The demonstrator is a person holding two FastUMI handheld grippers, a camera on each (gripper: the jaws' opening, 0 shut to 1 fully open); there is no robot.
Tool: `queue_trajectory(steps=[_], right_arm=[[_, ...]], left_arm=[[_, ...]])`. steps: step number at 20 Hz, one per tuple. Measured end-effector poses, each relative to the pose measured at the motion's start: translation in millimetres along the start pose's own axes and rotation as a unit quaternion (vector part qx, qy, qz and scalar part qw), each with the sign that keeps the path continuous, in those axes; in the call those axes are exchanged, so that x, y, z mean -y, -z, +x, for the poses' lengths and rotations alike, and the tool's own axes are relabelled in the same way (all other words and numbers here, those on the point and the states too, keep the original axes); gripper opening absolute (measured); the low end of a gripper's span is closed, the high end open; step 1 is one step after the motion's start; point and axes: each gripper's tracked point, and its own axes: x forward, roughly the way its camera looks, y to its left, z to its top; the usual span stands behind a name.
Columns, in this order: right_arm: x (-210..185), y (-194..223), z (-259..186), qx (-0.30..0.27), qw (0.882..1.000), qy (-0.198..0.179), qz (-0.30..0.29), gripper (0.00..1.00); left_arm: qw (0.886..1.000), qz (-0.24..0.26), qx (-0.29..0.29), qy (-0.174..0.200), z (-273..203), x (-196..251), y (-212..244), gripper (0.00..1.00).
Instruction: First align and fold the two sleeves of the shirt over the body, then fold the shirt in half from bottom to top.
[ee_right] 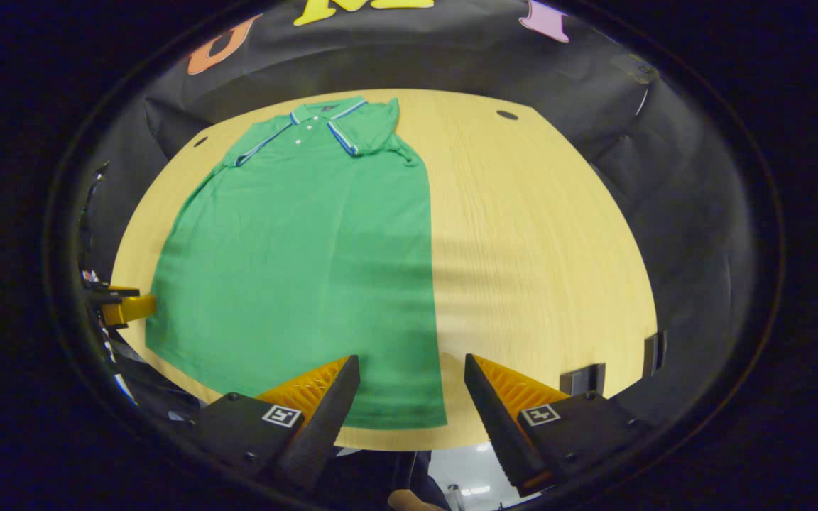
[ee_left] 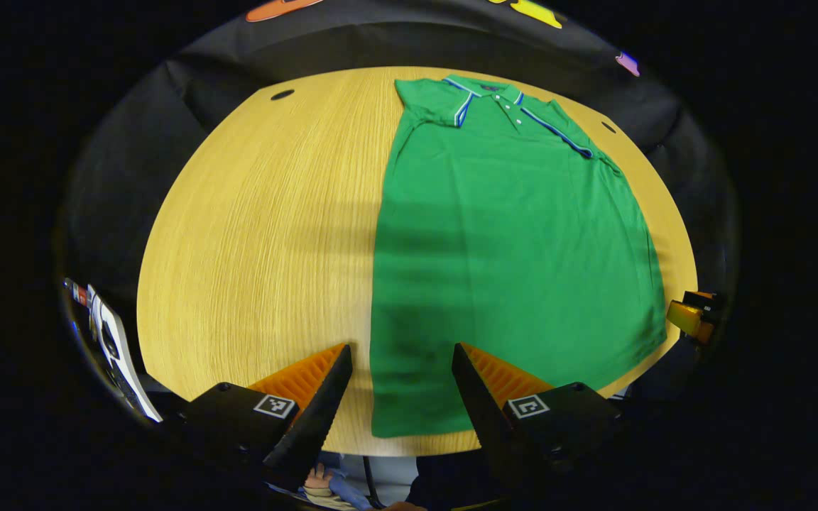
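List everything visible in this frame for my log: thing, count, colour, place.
polo shirt: one, green with blue-and-white trim at the collar, flat on the table, collar at the far end, both sleeves already folded in over the body, hem at the near edge.
table: one, light wood grain, under the shirt.
round holes: two, dark, in the table's far corners.
booth wall: one, black cloth, behind the table.
left gripper: one, fingers apart, above the shirt's near left hem corner, holding nothing.
right gripper: one, fingers apart, above the near right hem corner, holding nothing.
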Motion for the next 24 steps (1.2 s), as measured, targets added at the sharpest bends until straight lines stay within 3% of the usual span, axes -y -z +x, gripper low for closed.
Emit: queue_trajectory(steps=[7,13,16,24], right_arm=[[8,35,12,-0.093,0.996,0.004,-0.013,0.94],[3,33,17,-0.108,0.994,-0.004,-0.024,0.94],[0,34,19,-0.131,0.991,-0.017,0.003,0.93],[-1,35,19,-0.183,0.983,-0.014,0.006,0.94]], left_arm=[[0.997,-0.013,-0.077,0.008,-3,-1,33,0.93],[0.995,-0.008,-0.101,0.003,3,3,36,0.92],[0.992,-0.009,-0.128,0.005,5,5,35,0.92],[0.987,-0.018,-0.159,0.002,4,5,35,0.93]])
